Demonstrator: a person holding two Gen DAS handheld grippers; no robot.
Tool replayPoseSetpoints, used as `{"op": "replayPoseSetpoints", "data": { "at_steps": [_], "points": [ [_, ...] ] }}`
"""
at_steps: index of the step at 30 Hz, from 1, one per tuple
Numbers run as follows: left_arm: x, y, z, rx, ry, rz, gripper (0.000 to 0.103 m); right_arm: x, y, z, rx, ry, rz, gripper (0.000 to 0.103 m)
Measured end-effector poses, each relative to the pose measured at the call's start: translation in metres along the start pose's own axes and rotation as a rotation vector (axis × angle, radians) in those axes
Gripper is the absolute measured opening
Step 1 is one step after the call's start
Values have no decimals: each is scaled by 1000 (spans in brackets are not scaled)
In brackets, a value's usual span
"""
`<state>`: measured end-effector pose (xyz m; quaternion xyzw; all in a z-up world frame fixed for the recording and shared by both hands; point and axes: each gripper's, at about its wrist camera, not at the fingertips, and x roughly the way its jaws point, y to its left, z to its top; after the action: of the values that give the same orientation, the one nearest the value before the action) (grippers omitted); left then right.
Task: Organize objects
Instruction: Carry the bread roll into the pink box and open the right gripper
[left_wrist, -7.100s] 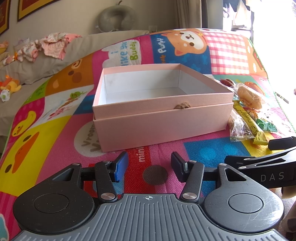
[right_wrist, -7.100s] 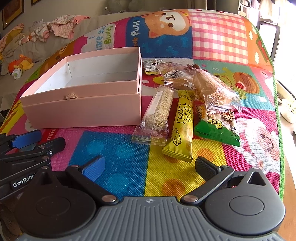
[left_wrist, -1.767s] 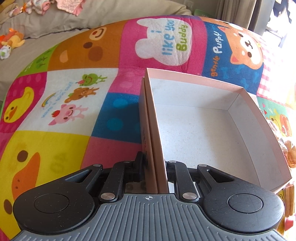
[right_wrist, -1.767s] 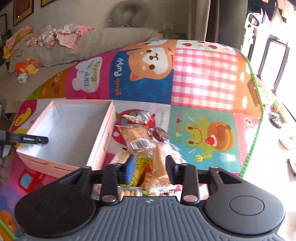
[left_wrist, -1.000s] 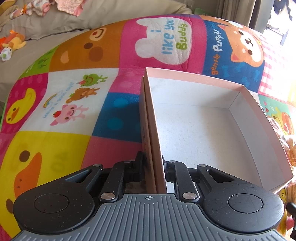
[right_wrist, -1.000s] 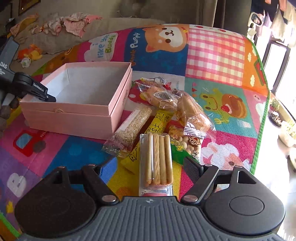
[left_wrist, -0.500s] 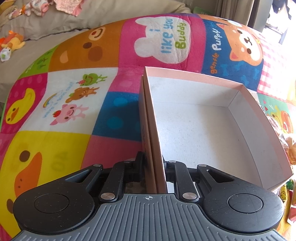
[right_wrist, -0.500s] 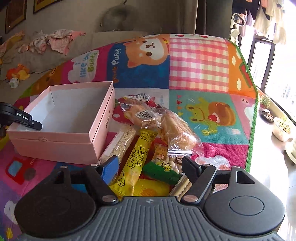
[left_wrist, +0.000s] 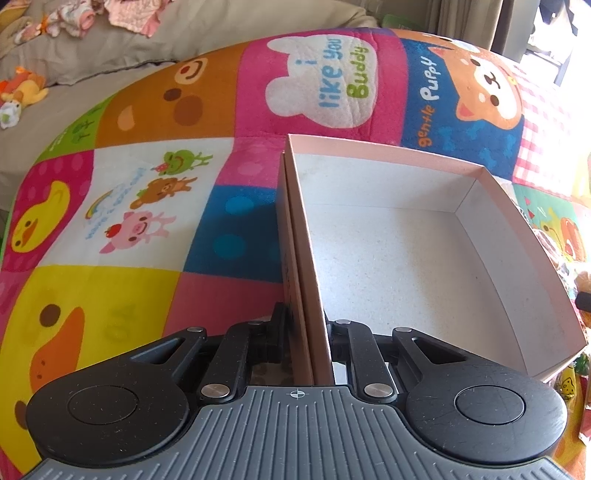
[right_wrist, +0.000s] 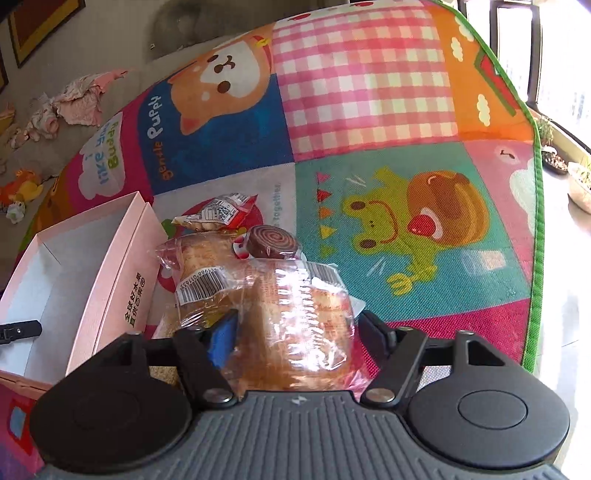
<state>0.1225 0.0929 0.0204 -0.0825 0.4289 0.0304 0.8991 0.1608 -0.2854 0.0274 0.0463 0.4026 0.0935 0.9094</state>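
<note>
The pink box (left_wrist: 406, 258), empty as before, is kept clamped by its wall in the left claw (left_wrist: 308, 332), while the right claw (right_wrist: 295, 332), moved over the snack pile, is being closed around a wrapped bread (right_wrist: 291, 332) beside the box, so loading can begin.

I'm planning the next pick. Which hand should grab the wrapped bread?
Right: the right gripper already straddles the wrapped bread, jaws closing. The left gripper is shut on the pink box wall.
</note>
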Motion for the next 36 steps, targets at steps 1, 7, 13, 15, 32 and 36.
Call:
{"op": "replayPoseSetpoints", "data": {
  "at_steps": [1, 7, 13, 15, 32, 36],
  "points": [
    [0, 0, 0, 4, -3, -1, 16, -9, 3, -4, -12, -18, -12, 60],
    [0, 1, -2, 18, -21, -11, 16, -74, 33, -40, -75, -53, 20, 59],
    [1, 1, -4, 45, -33, -22, 16, -108, 91, -93, -192, 53, 154, 59],
    [0, 2, -5, 47, -35, -26, 16, -113, 109, -99, -215, 77, 217, 59],
    [0, 5, -6, 35, -37, -48, 17, -95, 218, 20, -259, -225, 354, 73],
    [-1, 5, -6, 32, -41, -51, 17, -84, 186, 15, -248, -205, 255, 75]
  ]
}}
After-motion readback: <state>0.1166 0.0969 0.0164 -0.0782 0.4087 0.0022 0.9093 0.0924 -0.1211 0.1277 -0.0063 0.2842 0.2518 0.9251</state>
